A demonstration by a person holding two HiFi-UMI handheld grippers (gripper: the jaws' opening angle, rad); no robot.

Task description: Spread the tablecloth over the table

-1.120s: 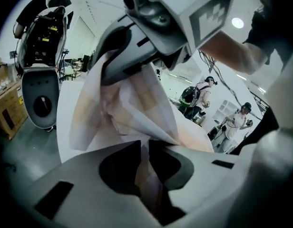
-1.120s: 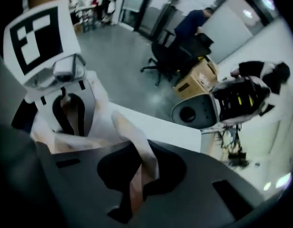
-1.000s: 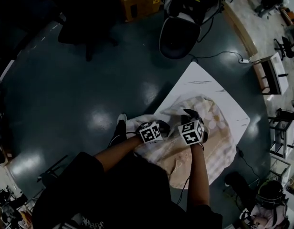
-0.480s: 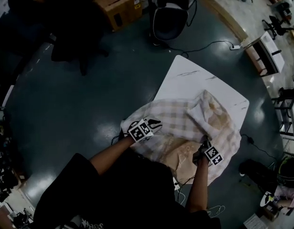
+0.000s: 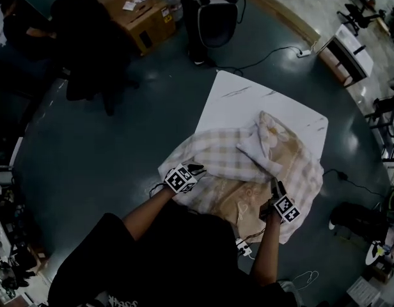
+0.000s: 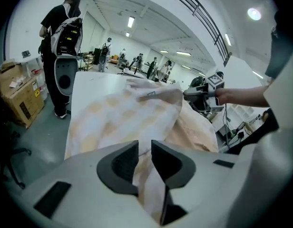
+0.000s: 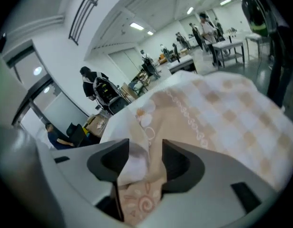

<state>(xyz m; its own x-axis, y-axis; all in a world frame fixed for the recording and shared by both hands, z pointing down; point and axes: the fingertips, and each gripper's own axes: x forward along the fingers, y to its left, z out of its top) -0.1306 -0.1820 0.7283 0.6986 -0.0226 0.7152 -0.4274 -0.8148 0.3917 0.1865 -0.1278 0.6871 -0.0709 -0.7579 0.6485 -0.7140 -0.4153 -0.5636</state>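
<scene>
A white table [image 5: 248,101] carries a beige and checked tablecloth [image 5: 248,171], which lies crumpled over its near half and hangs off the near edge. My left gripper [image 5: 196,169] is at the cloth's near left corner. In the left gripper view, the left gripper [image 6: 145,148] is shut on a fold of the tablecloth [image 6: 122,118], its jaws having just eased apart a little. My right gripper [image 5: 274,187] is at the near right side. In the right gripper view, the right gripper [image 7: 145,156] has just opened wide, and the tablecloth [image 7: 222,113] lies loose between its jaws.
A cardboard box [image 5: 136,11] and a black office chair [image 5: 216,18] with a person behind it stand on the dark floor beyond the table. A power strip and cable [image 5: 306,52] lie at the far right. More cable [image 5: 245,248] lies by my feet.
My right gripper has swung from beside the left gripper out to the right along the near edge. The cloth has unfolded sideways and shows its checked face. The left gripper has shifted slightly.
</scene>
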